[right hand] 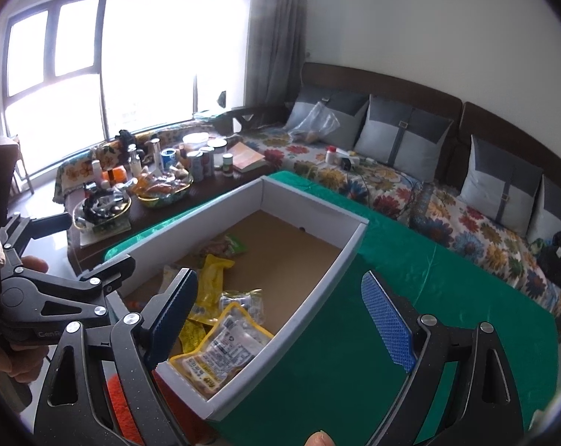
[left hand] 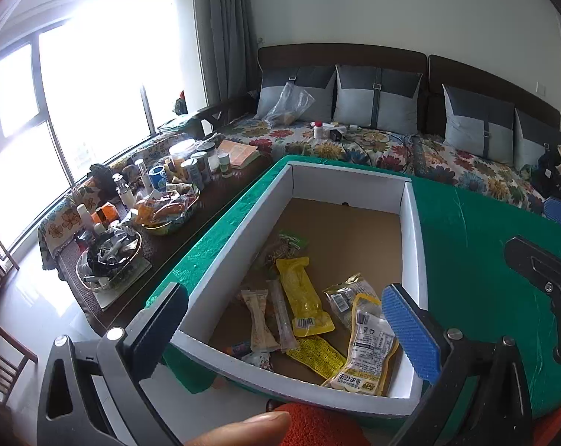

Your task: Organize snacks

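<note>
A box (left hand: 414, 230) sits on the bench (left hand: 485, 260), with snack packets (left hand: 306, 297) lying in its near end. A cluttered side table (left hand: 239, 182) stands to its left, and a sofa (left hand: 392, 145) runs behind.

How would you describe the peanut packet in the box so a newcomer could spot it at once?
Start at the green-covered table and find the white-walled cardboard box on it. Look in the box's near right corner, where the peanut packet lies flat. Unlike the plain yellow pouch beside it, it has a clear window with a white printed label, framed by a yellow border.
</note>
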Demonstrator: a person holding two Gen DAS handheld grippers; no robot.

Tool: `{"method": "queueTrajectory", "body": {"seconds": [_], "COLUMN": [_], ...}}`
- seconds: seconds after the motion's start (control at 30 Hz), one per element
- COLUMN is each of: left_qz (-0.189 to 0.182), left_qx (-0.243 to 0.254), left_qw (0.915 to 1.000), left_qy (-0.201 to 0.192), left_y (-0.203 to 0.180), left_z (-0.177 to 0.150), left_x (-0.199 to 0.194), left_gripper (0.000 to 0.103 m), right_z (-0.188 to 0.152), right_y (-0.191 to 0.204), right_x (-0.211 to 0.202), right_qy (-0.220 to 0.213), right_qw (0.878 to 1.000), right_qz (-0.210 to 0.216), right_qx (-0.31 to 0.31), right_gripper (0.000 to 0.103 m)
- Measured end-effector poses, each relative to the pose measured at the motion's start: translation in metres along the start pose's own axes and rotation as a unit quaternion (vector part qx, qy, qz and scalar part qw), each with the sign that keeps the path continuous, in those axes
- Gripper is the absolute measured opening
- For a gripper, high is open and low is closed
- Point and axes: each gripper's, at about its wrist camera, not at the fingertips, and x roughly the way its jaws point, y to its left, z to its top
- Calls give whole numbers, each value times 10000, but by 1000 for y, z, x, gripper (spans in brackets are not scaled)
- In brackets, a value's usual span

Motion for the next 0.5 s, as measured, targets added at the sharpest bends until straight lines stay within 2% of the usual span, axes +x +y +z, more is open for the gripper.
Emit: {"method": "queueTrajectory", "body": {"seconds": [0.07, 0.2, 0.37, 0.5], "left_qz": [50, -98, 18, 49], "left_qx": [35, -28, -164, -280], "left_qw": [9999, 9994, 9993, 9989], "left_qy": [100, 317, 328, 373], "left_y": [-2, -1, 5, 11], "left_z": [-2, -6, -6, -4], "left_x": [4, 12, 13, 14], "left_gripper": [103, 103, 103, 103], "right_z": [0, -2, -4, -7], "right_y": [1, 0, -2, -3], "right_x": [1, 5, 12, 19], "right_qy": [30, 132, 299, 595], "right_qw": [10000, 9999, 9993, 9976], "right_qz": [-13, -66, -157, -179], "right_qx": [14, 62, 139, 320], "right_gripper": [92, 92, 92, 92]}}
